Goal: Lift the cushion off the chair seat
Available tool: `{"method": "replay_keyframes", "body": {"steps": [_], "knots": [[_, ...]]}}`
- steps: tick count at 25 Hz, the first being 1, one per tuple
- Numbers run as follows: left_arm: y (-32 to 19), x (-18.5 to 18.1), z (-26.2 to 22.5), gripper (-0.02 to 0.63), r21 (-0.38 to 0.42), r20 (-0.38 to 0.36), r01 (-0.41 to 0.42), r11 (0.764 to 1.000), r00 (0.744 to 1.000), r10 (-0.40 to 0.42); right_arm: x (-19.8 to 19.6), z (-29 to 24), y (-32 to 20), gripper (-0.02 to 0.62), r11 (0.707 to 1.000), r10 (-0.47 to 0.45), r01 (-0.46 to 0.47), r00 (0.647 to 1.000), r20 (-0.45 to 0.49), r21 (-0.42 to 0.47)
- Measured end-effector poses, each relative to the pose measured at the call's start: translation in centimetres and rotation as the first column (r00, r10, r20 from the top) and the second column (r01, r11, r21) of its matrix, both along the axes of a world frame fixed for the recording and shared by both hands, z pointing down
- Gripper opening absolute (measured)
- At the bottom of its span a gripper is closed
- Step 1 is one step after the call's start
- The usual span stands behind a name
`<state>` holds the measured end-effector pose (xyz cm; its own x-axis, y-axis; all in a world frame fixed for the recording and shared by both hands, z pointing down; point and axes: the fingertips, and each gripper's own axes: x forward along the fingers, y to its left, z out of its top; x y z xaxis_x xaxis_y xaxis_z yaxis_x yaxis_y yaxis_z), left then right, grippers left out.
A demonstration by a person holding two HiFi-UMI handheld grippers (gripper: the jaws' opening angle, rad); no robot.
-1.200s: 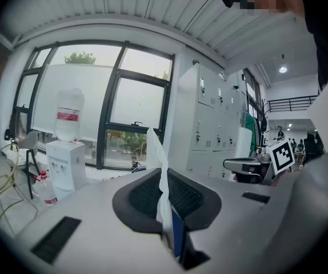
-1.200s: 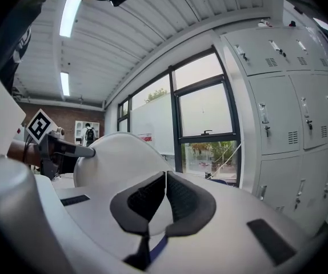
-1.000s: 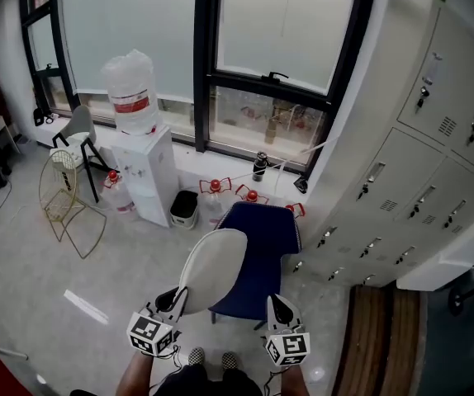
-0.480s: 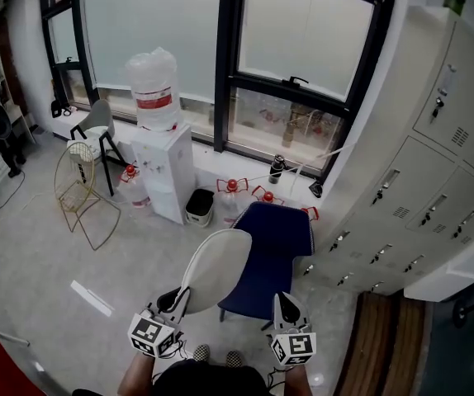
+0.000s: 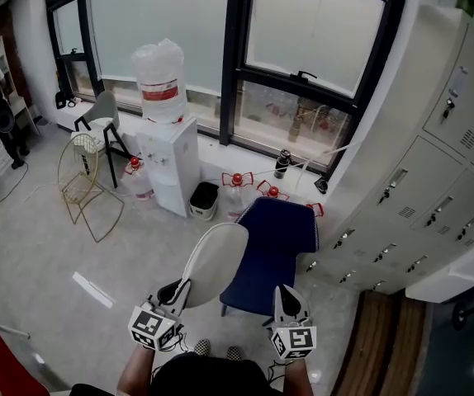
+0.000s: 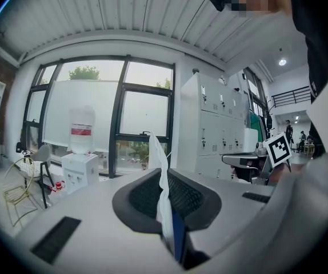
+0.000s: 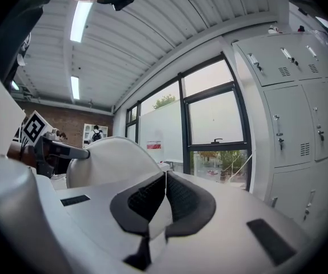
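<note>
Head view: left claw (image 5: 179, 292) pinches cushion (image 5: 214, 262) edge; right claw (image 5: 284, 300) closed, empty.

Grey speckled floor (image 5: 39, 238) and what stands on it

A blue padded chair (image 5: 274, 242) stands just beside the pale metal lockers (image 5: 419, 196). To its left stand a small black bin (image 5: 205, 200), a white water dispenser (image 5: 171, 172), a gold wire chair frame (image 5: 84, 188) and a grey shell chair (image 5: 101, 118). A short white strip (image 5: 92, 289) lies flat.
</note>
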<state>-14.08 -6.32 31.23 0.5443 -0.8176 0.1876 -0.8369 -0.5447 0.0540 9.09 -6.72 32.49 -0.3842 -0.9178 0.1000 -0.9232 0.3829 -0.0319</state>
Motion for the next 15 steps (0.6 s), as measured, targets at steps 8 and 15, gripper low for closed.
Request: {"method": "replay_keyframes", "body": {"steps": [8, 15], "knots": [[-0.9, 0.1, 0.0, 0.035, -0.003, -0.004, -0.008, 1.0, 1.0, 0.008, 0.1, 0.2, -0.7, 0.029, 1.0, 0.007, -0.007, 1.0, 0.007, -0.011], [-1.2, 0.7, 0.0, 0.035, -0.003, 0.003, -0.025, 1.0, 1.0, 0.025, 0.1, 0.6, -0.9, 0.029, 1.0, 0.003, -0.003, 1.0, 0.011, -0.02]]}}
